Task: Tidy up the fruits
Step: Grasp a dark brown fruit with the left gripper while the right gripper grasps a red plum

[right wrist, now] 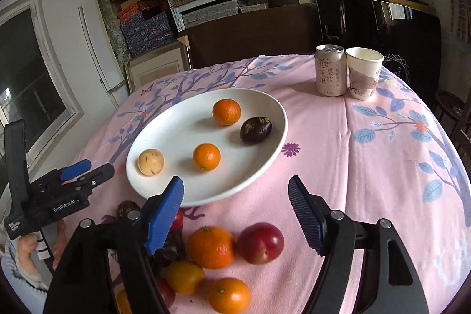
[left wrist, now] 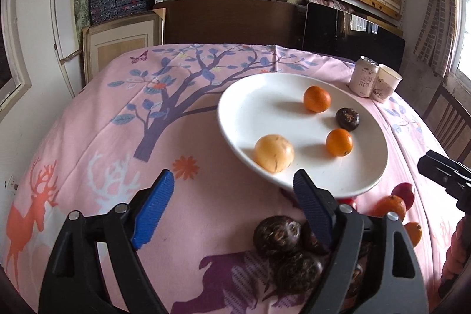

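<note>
A round white ceramic plate [right wrist: 266,164] on the pink printed tabletop [right wrist: 368,167] holds two small oranges, a pale yellow round fruit [left wrist: 273,153] and a dark brown wrinkled fruit [right wrist: 255,130]. Near the plate's front rim lie loose fruits — a red plum [right wrist: 260,243], oranges, dark ones. The left gripper [left wrist: 234,209] and right gripper [right wrist: 235,214] hover there, jaws wide apart — holding nothing.
</note>
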The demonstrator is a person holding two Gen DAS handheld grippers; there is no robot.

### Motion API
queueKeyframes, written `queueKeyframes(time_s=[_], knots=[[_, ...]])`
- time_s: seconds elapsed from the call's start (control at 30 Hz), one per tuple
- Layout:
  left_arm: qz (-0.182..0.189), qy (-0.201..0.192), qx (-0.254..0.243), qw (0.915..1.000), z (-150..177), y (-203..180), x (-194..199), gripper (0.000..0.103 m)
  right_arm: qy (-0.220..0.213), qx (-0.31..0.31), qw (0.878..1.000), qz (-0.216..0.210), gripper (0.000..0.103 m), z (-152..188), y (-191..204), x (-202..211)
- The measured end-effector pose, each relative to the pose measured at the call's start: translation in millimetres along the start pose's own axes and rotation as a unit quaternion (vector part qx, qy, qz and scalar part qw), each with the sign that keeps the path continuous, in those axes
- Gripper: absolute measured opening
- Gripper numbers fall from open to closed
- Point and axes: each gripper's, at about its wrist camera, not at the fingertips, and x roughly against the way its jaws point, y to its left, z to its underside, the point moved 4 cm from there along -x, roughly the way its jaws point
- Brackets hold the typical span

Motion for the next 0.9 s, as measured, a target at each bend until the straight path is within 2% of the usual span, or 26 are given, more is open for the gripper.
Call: queueKeyframes(time_s=[0.17, 0.4, 0.63, 0.8, 0.9], knots=[[0.003, 0.015, 0.020, 0.9997, 20, 11, 6, 0.087, -0.010, -0.051, 0.999, 0.000, 0.086, 6, -24, 13], [0.006, 0.029, -0.020, 0.9994, 29, -8, -2, 0.087, -0.008, -0.113, 0.993, -0.013, 0.088, 9, -50, 15], [-0.001, 0.058, -0.038, 0.9976, 35, -18, -20, 0.088, -0.006, -0.111, 0.994, -0.009, 0.090, 10, -48, 14], [-0.016, 0.063, -0.050, 0.9967, 35, -19, -27, 0.099, -0.007, -0.112, 0.994, -0.008, 0.091, 10, -47, 13], [-0.019, 0.066, -0.039, 0.9969, 33, -7, -29, 0.099, -0.007, -0.115, 0.993, -0.008, 0.091, 10, -48, 13]])
